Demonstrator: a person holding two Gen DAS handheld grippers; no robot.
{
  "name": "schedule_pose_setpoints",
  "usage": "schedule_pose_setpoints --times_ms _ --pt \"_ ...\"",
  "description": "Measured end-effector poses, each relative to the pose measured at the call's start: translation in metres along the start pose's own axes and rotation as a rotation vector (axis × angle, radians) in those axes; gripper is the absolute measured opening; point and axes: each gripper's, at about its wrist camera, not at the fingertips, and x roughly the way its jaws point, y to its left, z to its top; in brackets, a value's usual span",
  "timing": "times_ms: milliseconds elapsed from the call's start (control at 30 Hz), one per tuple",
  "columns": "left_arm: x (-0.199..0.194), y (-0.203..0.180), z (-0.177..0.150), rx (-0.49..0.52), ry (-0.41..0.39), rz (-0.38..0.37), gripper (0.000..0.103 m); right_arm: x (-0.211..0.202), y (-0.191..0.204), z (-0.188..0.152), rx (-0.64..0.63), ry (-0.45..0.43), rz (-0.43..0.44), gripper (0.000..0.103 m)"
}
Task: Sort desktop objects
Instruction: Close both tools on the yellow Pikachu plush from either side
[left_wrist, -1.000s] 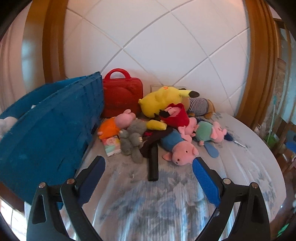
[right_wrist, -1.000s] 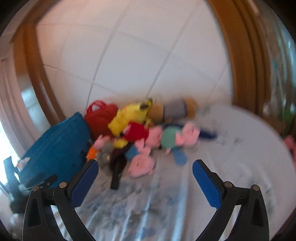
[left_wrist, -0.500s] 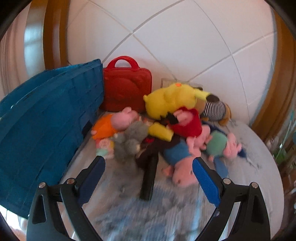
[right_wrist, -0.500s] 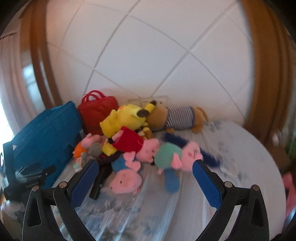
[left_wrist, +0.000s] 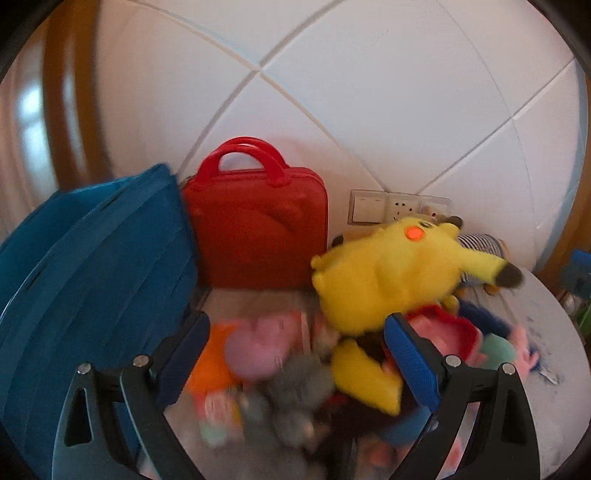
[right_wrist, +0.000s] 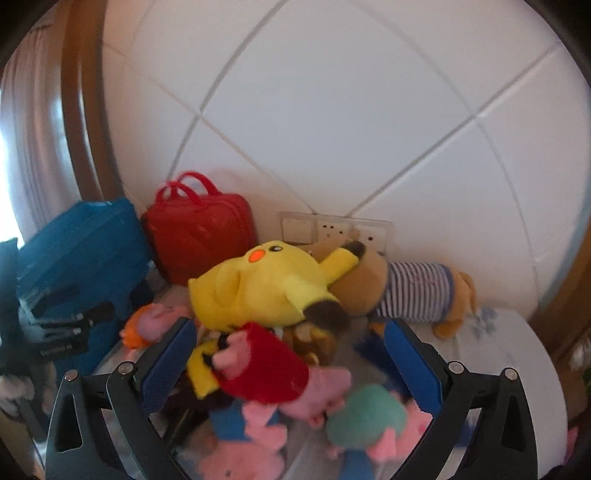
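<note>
A heap of plush toys lies on the table against the wall. A big yellow plush (left_wrist: 388, 280) (right_wrist: 258, 288) tops the heap. Left of it lies a pink pig in orange (left_wrist: 255, 343) (right_wrist: 147, 325), with a grey plush (left_wrist: 295, 391) in front. My left gripper (left_wrist: 295, 354) is open, low over these two, holding nothing. A pig in a red dress (right_wrist: 266, 362), a pig in green (right_wrist: 362, 417) and a brown bear in a striped shirt (right_wrist: 410, 288) lie further right. My right gripper (right_wrist: 288, 365) is open over the red-dress pig, holding nothing.
A blue crate (left_wrist: 85, 258) (right_wrist: 81, 251) stands at the left, tilted. A red carry case (left_wrist: 258, 236) (right_wrist: 199, 236) leans on the white tiled wall behind. Wall switches and sockets (left_wrist: 388, 210) sit just above the toys. The round table's (left_wrist: 554, 350) edge curves off at the right.
Both grippers have moved forward and down onto the toy heap, which now fills the lower part of both views. Their jaws have stayed open.
</note>
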Motion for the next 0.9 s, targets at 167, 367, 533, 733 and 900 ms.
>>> schedule_pose_setpoints --times_ms 167,367,533,733,900 --pt "0.07 0.006 0.011 0.039 0.04 -0.033 0.097 0.075 -0.003 0.015 -0.066 0.119 -0.035 0.103" --pt "0.119 0.009 0.016 -0.041 0.065 -0.15 0.097 0.121 -0.02 0.016 -0.077 0.152 0.023 0.103" --pt "0.146 -0.013 0.017 0.012 0.084 -0.232 0.097 0.144 -0.02 0.017 -0.112 0.169 0.09 0.103" --pt "0.164 -0.027 0.01 0.02 0.082 -0.222 0.103 0.181 -0.025 0.01 -0.109 0.207 0.125 0.103" --pt "0.151 -0.006 0.006 -0.017 0.058 -0.247 0.103 0.187 -0.038 -0.001 -0.057 0.18 0.198 0.103"
